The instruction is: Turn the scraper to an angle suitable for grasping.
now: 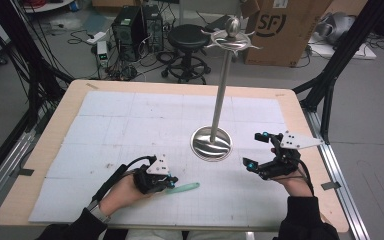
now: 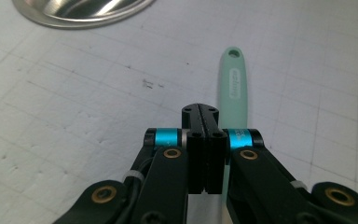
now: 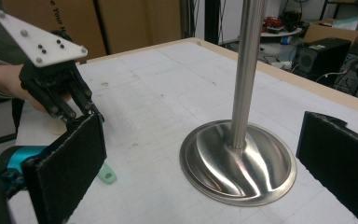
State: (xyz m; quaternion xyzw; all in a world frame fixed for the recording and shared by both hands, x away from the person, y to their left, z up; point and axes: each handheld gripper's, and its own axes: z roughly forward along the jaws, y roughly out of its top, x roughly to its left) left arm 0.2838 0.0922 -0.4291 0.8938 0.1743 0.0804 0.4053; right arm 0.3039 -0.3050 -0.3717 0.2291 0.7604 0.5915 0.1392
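Observation:
A mint-green utensil handle (image 1: pixel 187 188) lies on the white mat, its holed end (image 2: pixel 233 52) pointing away from my left gripper (image 1: pixel 171 181). In the left gripper view the left gripper (image 2: pixel 205 113) has its jaws pressed together with nothing between the pads, and the handle (image 2: pixel 233 88) runs under their right side. The right gripper (image 1: pixel 252 149) stands open just right of the steel stand's round base (image 1: pixel 211 145). In the right gripper view the right gripper (image 3: pixel 200 154) has its wide pads either side of that base (image 3: pixel 256 182), with the left gripper (image 3: pixel 91 112) and the handle's tip (image 3: pixel 106 175) beyond.
The stand's pole (image 1: pixel 222 85) rises to a hooked top with a ball (image 1: pixel 232 36). The mat (image 1: pixel 130 125) covers a wooden table (image 1: pixel 45 145). Behind it are a stool (image 1: pixel 187 40), computer cases (image 1: pixel 130 30) and a cardboard box (image 1: pixel 280 30).

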